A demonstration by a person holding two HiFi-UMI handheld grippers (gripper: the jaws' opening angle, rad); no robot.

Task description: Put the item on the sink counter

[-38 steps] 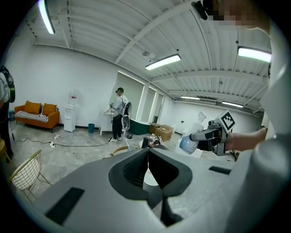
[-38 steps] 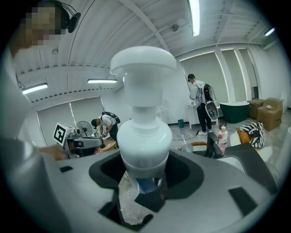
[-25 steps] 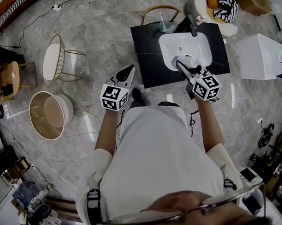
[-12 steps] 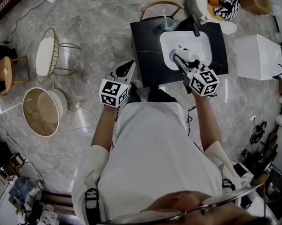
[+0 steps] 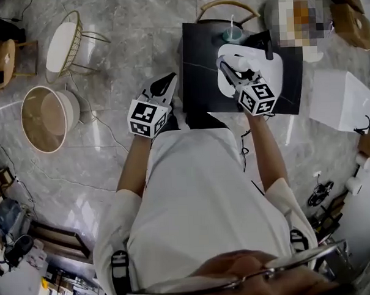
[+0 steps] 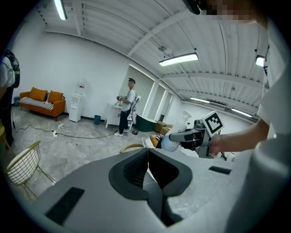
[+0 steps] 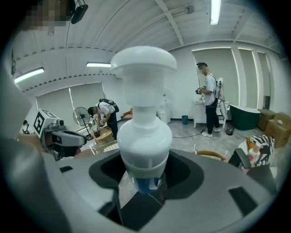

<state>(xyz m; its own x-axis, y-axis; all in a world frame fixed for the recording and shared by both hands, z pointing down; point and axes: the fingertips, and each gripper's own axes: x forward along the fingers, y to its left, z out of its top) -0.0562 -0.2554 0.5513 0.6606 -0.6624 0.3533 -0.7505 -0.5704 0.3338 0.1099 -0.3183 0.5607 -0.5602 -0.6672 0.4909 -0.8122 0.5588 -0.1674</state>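
Note:
A white pump bottle (image 7: 144, 123) stands upright between the jaws of my right gripper (image 7: 145, 182), which is shut on its lower body. In the head view this right gripper (image 5: 228, 66) hovers over the white basin (image 5: 270, 70) set in the black sink counter (image 5: 200, 64). My left gripper (image 5: 165, 83) hangs left of the counter's near left corner, jaws shut with nothing in them. The left gripper view shows its closed jaws (image 6: 148, 159), and beyond them the bottle (image 6: 173, 142) held in the right gripper.
A teal cup (image 5: 232, 33) and a black faucet (image 5: 267, 43) stand at the counter's back. A chair (image 5: 228, 6) is behind it, a white box (image 5: 341, 97) to the right. A round basket (image 5: 46, 116) and a wire chair (image 5: 67, 42) sit left. People stand in the background.
The right gripper with the bottle has moved farther out over the basin as the person stepped closer to the counter. The left gripper keeps its place beside the counter.

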